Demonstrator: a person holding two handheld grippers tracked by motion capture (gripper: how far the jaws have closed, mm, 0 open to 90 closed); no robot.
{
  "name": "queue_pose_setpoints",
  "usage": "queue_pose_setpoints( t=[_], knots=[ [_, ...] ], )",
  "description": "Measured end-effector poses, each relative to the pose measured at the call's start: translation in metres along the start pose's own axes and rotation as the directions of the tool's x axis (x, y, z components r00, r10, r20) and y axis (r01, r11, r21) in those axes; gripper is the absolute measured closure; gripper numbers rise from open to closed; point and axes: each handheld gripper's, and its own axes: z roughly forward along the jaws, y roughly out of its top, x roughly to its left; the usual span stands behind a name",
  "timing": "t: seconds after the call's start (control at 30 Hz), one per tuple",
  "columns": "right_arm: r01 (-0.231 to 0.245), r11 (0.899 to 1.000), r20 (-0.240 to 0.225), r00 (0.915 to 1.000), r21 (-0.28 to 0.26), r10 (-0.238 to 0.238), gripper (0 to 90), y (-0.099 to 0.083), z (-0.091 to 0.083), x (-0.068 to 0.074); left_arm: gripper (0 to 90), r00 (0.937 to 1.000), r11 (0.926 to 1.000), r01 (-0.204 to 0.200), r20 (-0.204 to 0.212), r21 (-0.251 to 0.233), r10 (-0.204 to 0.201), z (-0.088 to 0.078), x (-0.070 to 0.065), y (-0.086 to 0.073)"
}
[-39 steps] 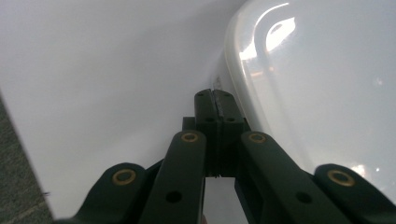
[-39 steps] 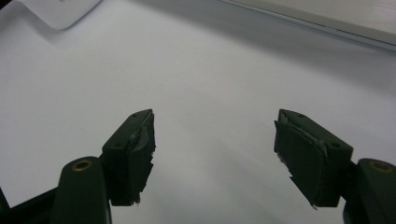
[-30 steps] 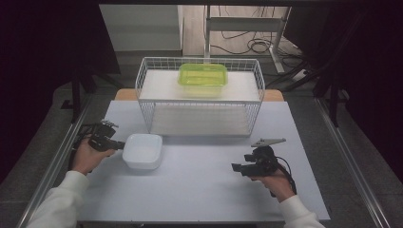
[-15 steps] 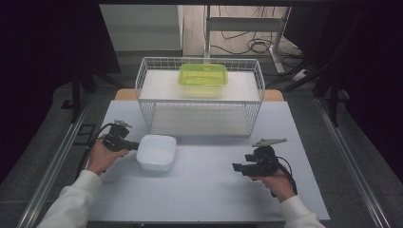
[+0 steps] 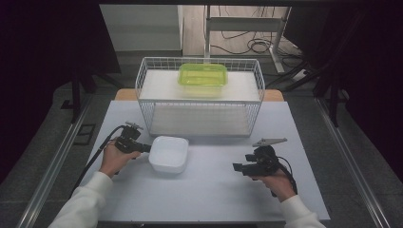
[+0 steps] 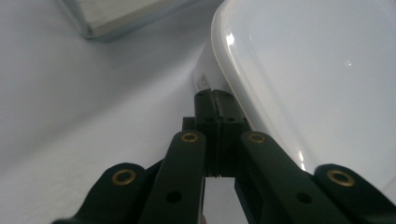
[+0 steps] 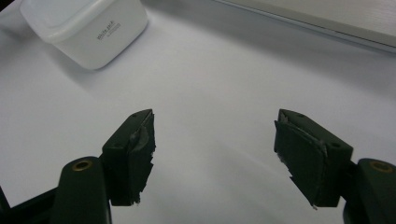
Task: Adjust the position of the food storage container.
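Toward the tabletop's [image 5: 209, 190] left edge, the left tool [image 5: 142, 147] pinches the white tub's [image 5: 167, 153] rim; the right tool [image 5: 236, 166] gapes wide, holding nothing.

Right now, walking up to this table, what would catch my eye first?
Probably the bright green container on top of the white wire basket at the far side. Nearer, the left gripper pinches the rim of a white tub, while the right gripper waits open over bare table.
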Motion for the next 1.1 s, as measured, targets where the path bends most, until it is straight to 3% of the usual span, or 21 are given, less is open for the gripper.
queue_pose_setpoints(
  t=[0.3, 0.5, 0.7, 0.83, 1.1],
  knots=[
    [0.003, 1.0, 0.0, 1.0, 0.009, -0.003, 28.7, 0.0, 0.002, 0.0, 89.8, 0.9984, 0.9999, 0.015, 0.054, 0.007, -0.016, 0.009, -0.01, -0.001],
    [0.004, 1.0, -0.001, 1.0, 0.015, -0.004, 28.6, -0.001, 0.003, 0.0, 89.8, 0.9927, 0.9994, 0.035, 0.116, 0.002, -0.035, 0.015, -0.016, -0.001],
    [0.006, 1.0, -0.001, 1.0, 0.015, -0.006, 28.6, -0.001, 0.003, 0.0, 89.8, 0.977, 0.9987, 0.05, 0.207, 0.003, -0.05, 0.021, -0.024, -0.003],
    [0.003, 1.0, 0.001, 1.0, 0.018, -0.003, 28.6, -0.001, 0.003, -0.001, 89.8, 0.9729, 0.999, 0.044, 0.227, 0.009, -0.045, 0.024, -0.028, -0.006],
    [0.007, 1.0, 0.004, 1.0, 0.023, -0.007, 28.6, -0.001, 0.005, -0.001, 89.8, 0.9582, 0.9978, 0.061, 0.278, 0.025, -0.066, 0.031, -0.034, -0.009]
  ],
)
